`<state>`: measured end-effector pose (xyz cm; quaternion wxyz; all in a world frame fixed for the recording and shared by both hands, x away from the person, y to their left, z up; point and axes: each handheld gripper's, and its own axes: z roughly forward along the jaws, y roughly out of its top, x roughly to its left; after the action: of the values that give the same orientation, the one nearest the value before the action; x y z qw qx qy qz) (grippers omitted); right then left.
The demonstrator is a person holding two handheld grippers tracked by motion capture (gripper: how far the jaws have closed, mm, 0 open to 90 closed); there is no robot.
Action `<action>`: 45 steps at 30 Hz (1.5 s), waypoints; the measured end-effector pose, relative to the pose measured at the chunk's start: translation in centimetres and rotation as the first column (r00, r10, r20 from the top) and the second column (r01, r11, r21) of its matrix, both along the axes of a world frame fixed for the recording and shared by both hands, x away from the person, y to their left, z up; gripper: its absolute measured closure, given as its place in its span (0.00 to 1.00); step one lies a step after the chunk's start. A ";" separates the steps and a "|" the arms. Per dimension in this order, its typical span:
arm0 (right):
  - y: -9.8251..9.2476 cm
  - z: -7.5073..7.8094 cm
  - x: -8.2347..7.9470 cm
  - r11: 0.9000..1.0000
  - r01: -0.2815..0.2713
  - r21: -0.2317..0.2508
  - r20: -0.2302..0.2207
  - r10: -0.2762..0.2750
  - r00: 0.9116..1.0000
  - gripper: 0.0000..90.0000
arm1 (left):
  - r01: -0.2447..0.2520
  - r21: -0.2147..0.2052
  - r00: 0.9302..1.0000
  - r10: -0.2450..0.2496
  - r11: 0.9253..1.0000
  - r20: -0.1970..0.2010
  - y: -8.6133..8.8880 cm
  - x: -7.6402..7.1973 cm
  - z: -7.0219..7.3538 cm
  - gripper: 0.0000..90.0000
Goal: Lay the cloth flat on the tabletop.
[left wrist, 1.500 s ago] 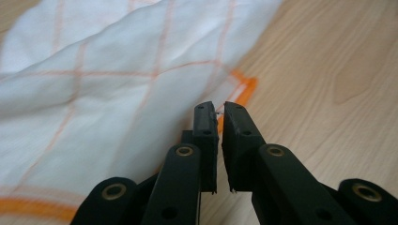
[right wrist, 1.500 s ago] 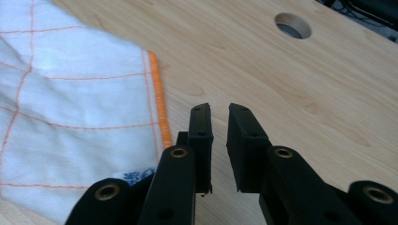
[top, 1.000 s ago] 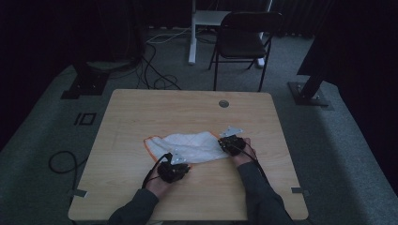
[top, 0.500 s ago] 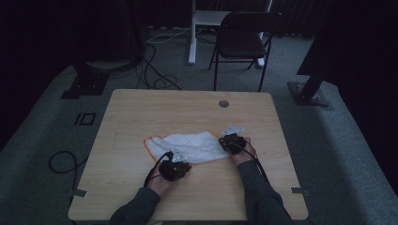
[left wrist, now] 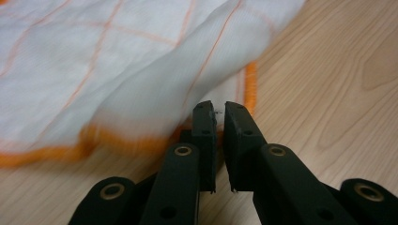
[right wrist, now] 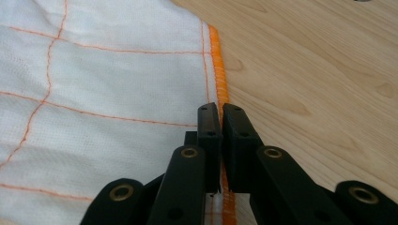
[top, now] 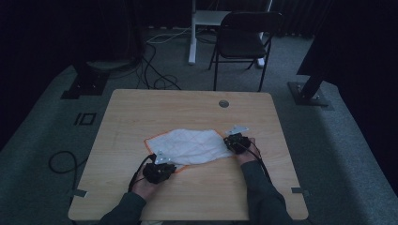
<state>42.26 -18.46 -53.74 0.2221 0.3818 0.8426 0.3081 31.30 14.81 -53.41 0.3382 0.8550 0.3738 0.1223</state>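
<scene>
A white cloth [top: 192,146] with orange edging lies on the counter [top: 141,108]. The left gripper [left wrist: 217,110] has just been closing on its near hem; the right gripper [right wrist: 220,112] pinches its right edge, fingers pressed together.

1. Both forearms come in from the near edge, sleeves dark.
2. The left gripper [top: 162,165] lies low in the left hand [top: 149,183]; its jaws have just been closing and stand nearly together, a thin slit between them.
3. The right gripper [top: 233,140] sits in the right hand [top: 245,151], jaws also just closing, seemingly pinched tight.
</scene>
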 end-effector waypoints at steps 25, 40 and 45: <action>1.1 0.7 -0.2 0.999 -0.023 0.032 0.027 0.022 0.999 0.88 | 0.056 -0.043 0.998 -0.054 0.997 0.042 -3.6 0.9 -0.4 0.87; 0.6 -0.1 0.8 0.999 -0.003 0.050 -0.011 0.004 1.000 0.90 | 0.052 -0.050 0.998 -0.051 0.997 0.031 -1.2 -0.3 -0.5 0.90; 0.0 -0.1 0.9 0.999 0.012 0.047 -0.013 -0.012 1.000 0.91 | 0.041 -0.038 0.999 -0.040 0.998 0.032 -0.1 -1.0 -0.4 0.91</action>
<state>43.14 -18.42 -53.83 0.2097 0.3939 0.8342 0.3241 30.35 14.76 -53.79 0.3626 0.8537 0.3534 0.1217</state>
